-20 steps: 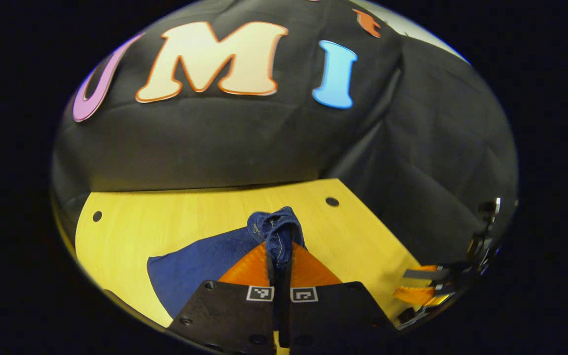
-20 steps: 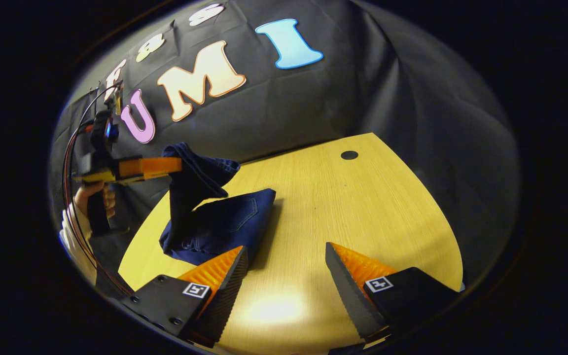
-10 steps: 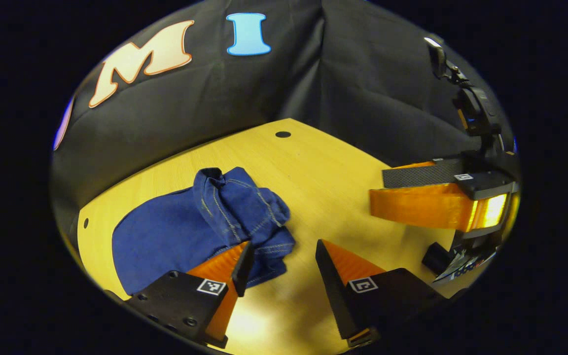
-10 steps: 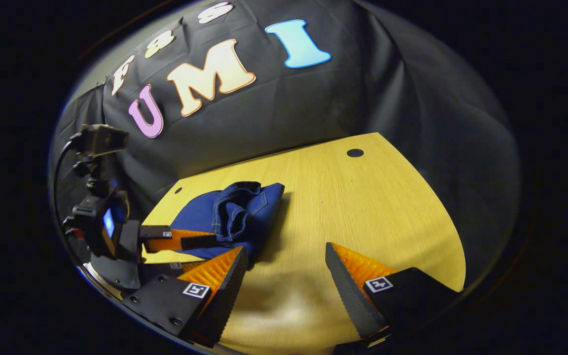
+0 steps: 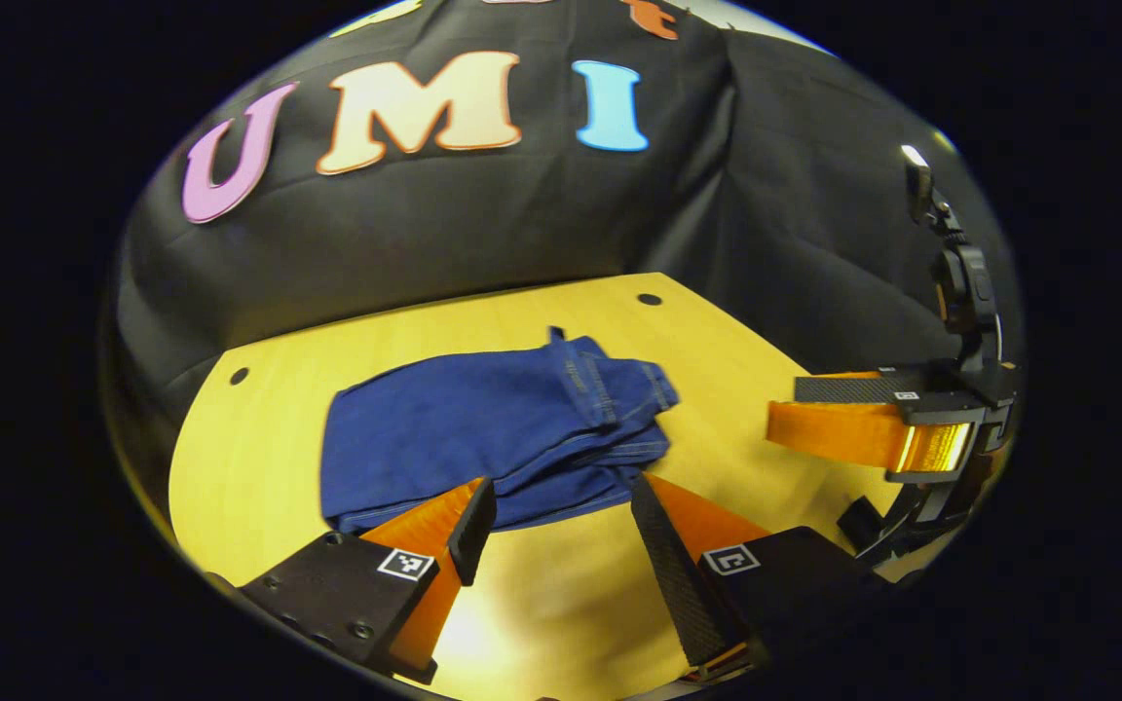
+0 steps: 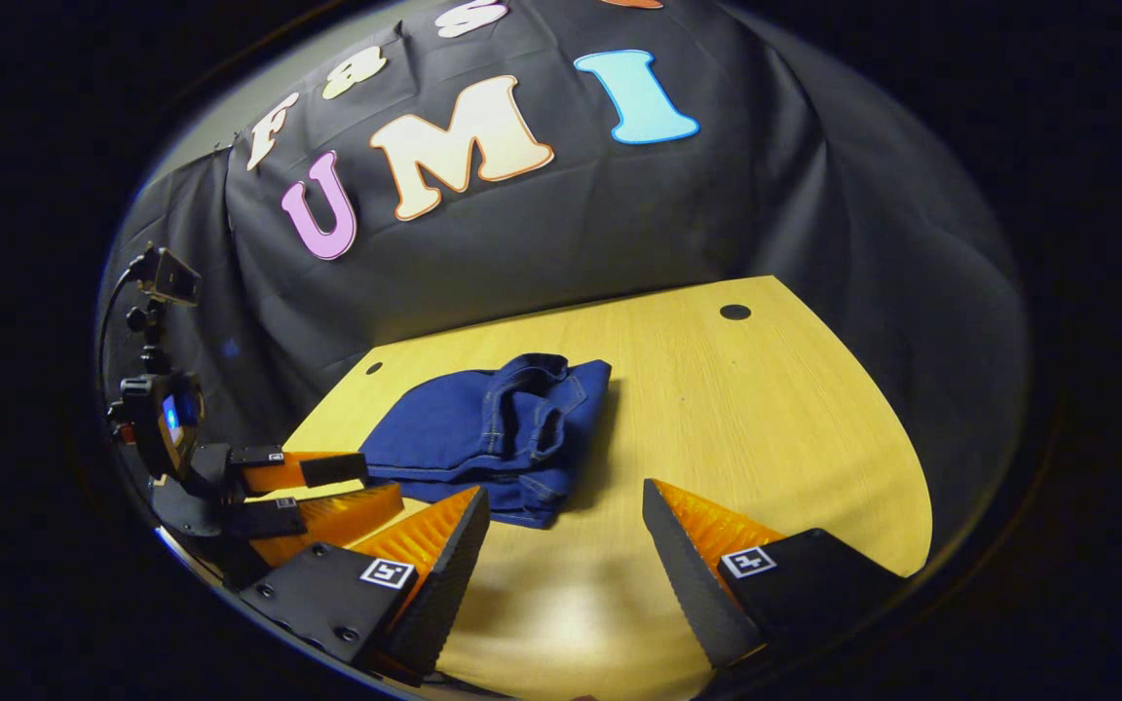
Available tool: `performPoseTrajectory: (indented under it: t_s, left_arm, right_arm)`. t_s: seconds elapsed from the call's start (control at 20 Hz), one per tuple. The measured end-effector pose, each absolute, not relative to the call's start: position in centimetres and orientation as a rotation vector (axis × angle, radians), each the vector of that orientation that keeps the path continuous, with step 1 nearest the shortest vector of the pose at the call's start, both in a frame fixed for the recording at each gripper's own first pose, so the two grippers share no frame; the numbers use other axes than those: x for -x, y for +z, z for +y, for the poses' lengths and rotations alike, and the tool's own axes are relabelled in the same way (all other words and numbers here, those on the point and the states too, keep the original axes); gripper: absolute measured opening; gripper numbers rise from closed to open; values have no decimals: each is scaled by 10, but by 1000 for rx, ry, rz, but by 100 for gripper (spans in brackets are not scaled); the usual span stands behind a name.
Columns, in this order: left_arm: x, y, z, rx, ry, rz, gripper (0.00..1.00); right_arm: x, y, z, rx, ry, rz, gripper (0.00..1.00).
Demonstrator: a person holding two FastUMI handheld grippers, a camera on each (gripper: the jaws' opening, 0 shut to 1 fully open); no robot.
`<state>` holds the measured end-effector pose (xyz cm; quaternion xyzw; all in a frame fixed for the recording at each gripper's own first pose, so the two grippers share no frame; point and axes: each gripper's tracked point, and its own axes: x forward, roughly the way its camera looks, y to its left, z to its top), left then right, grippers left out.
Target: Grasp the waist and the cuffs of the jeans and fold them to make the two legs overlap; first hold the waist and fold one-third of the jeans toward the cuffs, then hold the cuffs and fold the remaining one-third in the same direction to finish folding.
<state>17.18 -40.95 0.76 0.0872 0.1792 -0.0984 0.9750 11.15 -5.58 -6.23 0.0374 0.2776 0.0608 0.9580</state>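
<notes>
The dark blue jeans (image 5: 503,428) lie folded and rumpled on the table (image 5: 259,458) toward its back edge; left gripper (image 5: 556,511) and right gripper (image 6: 566,526) both gape empty.

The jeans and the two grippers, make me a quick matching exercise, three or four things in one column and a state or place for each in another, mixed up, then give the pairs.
Things
1. jeans
2. left gripper
3. right gripper
4. table

States or places
A. bare wood with a dark round hole near its far edge
B. open, at the bundle's near edge, holding nothing
C. lying in a folded bundle on the table
D. open, above bare wood, bundle to its left

Pairs: 1-C, 2-B, 3-D, 4-A
</notes>
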Motion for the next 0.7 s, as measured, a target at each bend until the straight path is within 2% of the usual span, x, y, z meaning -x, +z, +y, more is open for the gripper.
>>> performPoseTrajectory:
  t_s: [0.2, 0.35, 0.7]
  left_arm:
    - [-149, 27, -351, -141, -152, 342, 82]
    - [-146, 40, -323, -116, -163, 333, 86]
    - [-153, 39, -303, -85, -227, 341, 86]
  right_arm:
    - [-105, -57, -29, -93, 71, 544, 98]
    - [-102, -56, -15, -120, 23, 535, 98]
    - [-101, -38, -1, -119, -71, 458, 98]
